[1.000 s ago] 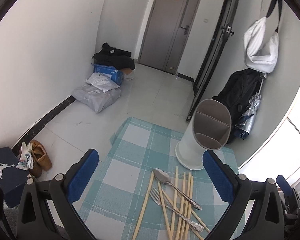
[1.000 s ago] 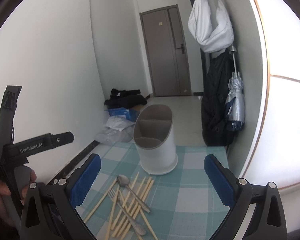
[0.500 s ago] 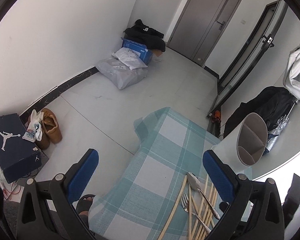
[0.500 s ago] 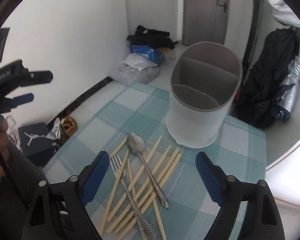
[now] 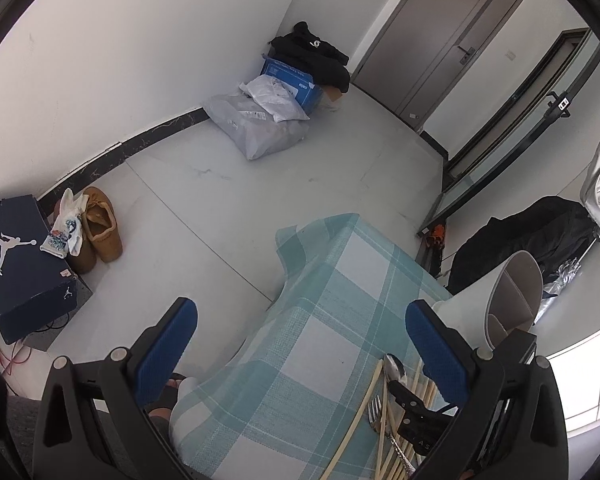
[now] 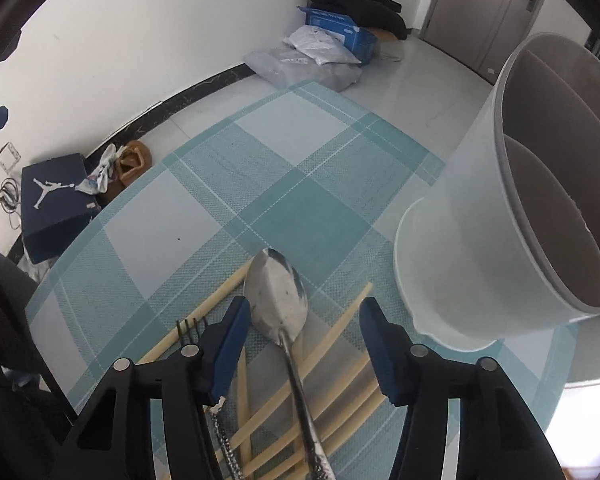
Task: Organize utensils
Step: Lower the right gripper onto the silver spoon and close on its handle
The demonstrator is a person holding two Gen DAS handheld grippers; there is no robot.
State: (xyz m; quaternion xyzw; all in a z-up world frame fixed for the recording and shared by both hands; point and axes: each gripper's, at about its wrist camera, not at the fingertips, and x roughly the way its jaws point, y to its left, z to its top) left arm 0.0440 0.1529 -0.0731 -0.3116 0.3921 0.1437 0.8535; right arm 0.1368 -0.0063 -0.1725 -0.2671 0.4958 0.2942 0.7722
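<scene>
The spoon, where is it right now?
In the right wrist view the spoon lies on the chopsticks, between the right tool's open fingers, left of the white holder.

Glossy metal spoon [image 6: 278, 292], woven cloth [image 6: 300, 184], wooden chopsticks [image 6: 332, 336].

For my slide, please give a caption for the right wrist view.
Right tool straddles the spoon lying on chopsticks, beside the white holder.
</scene>
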